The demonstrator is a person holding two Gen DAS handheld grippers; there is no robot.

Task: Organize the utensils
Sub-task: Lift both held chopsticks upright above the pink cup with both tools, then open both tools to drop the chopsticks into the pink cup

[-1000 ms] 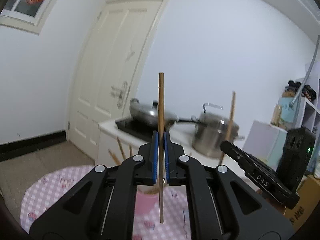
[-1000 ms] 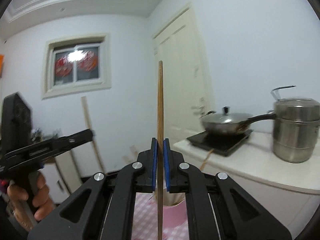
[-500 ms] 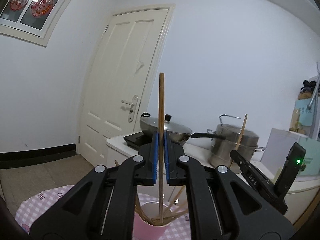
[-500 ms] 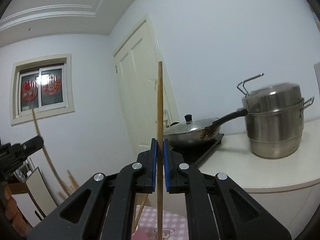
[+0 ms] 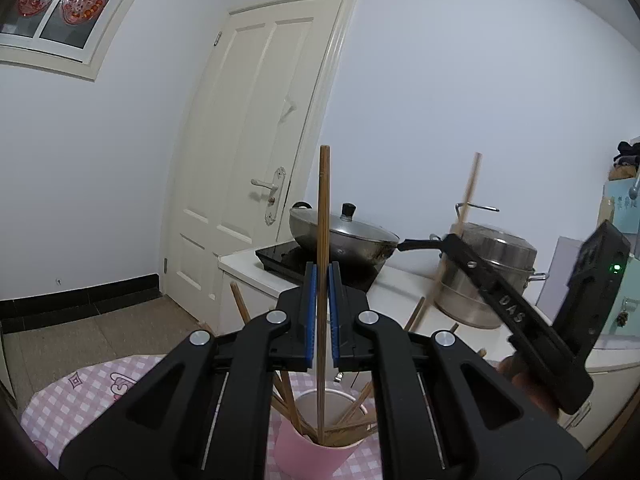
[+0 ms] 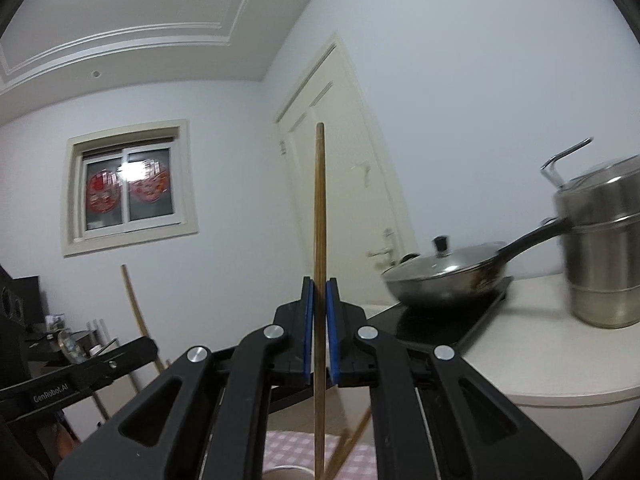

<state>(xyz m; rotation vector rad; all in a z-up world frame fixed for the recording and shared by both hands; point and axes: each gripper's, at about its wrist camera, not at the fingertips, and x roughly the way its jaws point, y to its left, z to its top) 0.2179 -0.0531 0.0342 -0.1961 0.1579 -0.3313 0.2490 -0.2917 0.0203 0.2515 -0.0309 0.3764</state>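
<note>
While your left tool [image 5: 322,312] is clamped on one upright chopstick [image 5: 323,240] whose lower end already sits inside the pink cup [image 5: 312,456], your right tool [image 6: 319,328] is clamped on a second chopstick [image 6: 319,220] hanging over the cup's rim. Watch the crowding: both tools converge on one narrow mouth already bristling with leaning chopsticks [image 5: 288,400]. If you let go while a stick is tilted, it can catch on those and tip out onto the checked cloth [image 5: 80,392]. If you push down or knock the rim sideways, the light cup may topple off the worktop
</note>
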